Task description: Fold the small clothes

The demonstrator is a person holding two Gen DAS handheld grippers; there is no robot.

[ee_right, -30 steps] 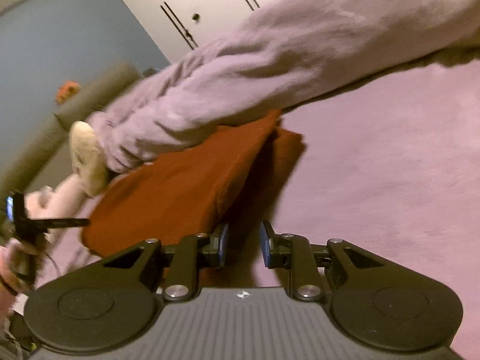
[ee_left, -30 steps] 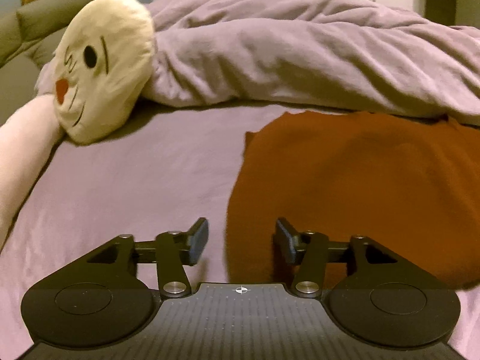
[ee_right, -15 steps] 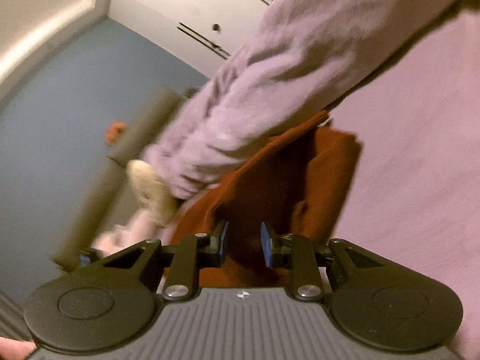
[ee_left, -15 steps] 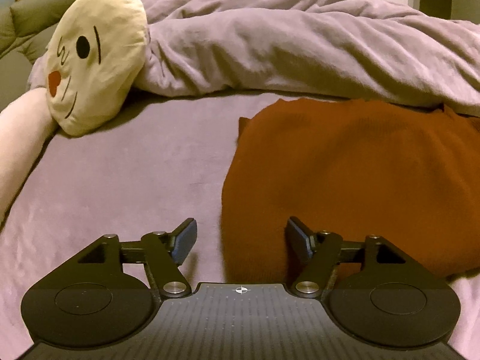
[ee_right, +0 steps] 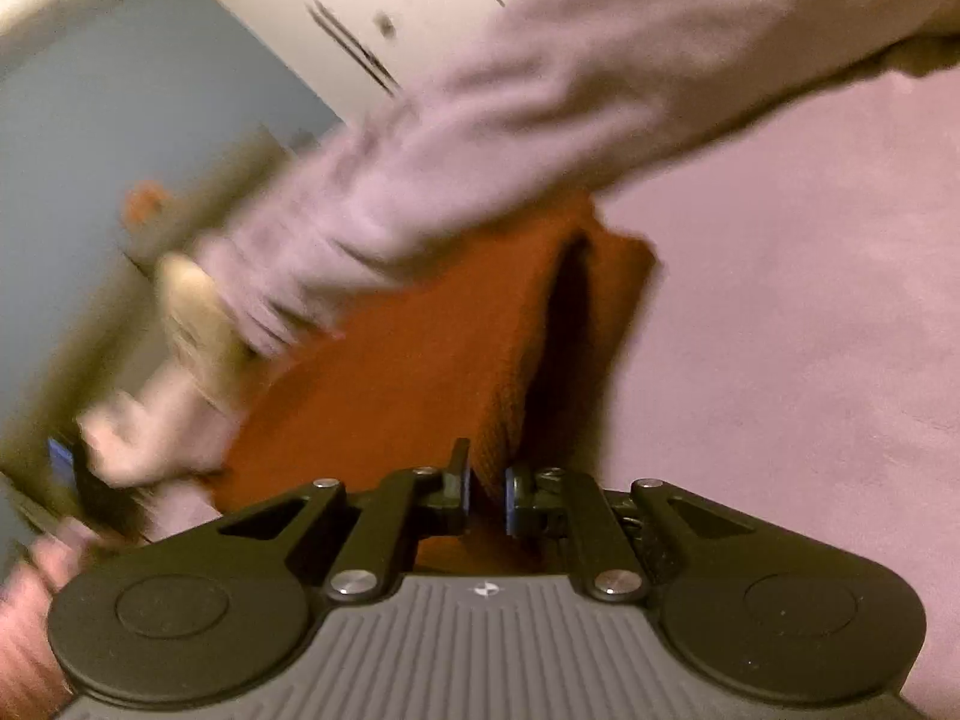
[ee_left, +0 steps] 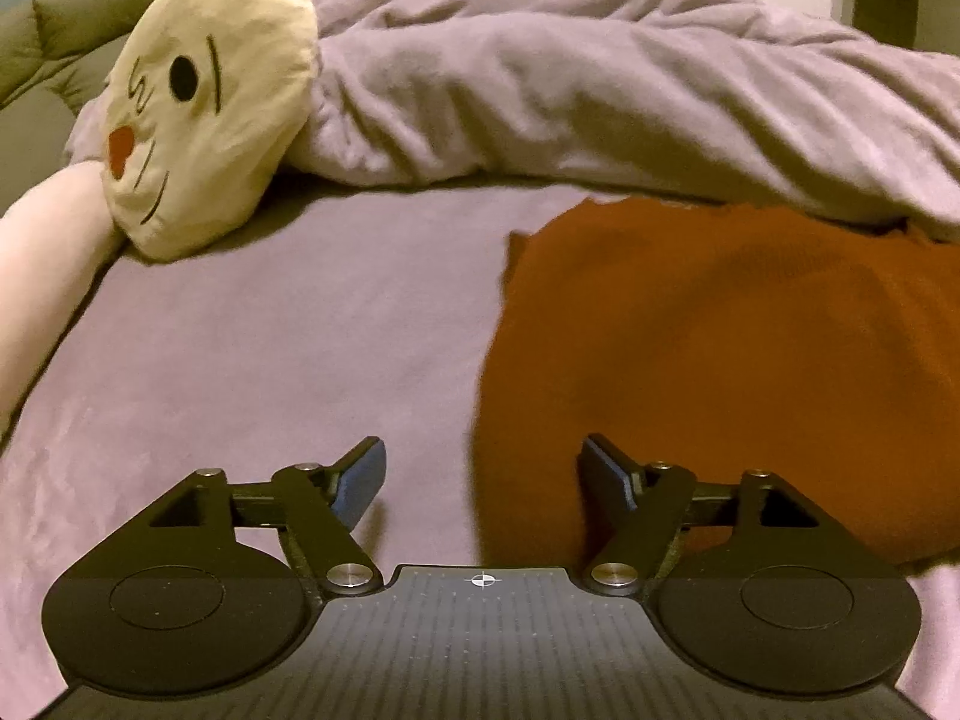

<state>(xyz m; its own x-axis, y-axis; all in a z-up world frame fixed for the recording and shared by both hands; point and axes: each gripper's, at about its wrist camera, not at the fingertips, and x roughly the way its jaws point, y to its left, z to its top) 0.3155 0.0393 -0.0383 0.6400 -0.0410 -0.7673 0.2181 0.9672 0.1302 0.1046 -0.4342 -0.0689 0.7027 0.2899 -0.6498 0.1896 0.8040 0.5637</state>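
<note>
The rust-orange garment (ee_left: 750, 372) lies on the lilac bed sheet (ee_left: 270, 360), filling the right half of the left wrist view, its far edge tucked against the rumpled duvet (ee_left: 600, 90) in the upper part of the frame. The left tool (ee_left: 483, 471) hangs over the garment's near left edge with its jaws spreading wide and opening further; cloth lies under the gap, but neither pad presses it, so it looks like a release (or a reset for another pinch). In the blurred right wrist view, the right tool (ee_right: 486, 495) is narrowing onto a raised fold of the garment (ee_right: 420, 372), cloth between the pads, probably to carry that edge over. There the garment's long axis runs from the lower centre toward the upper right.
</note>
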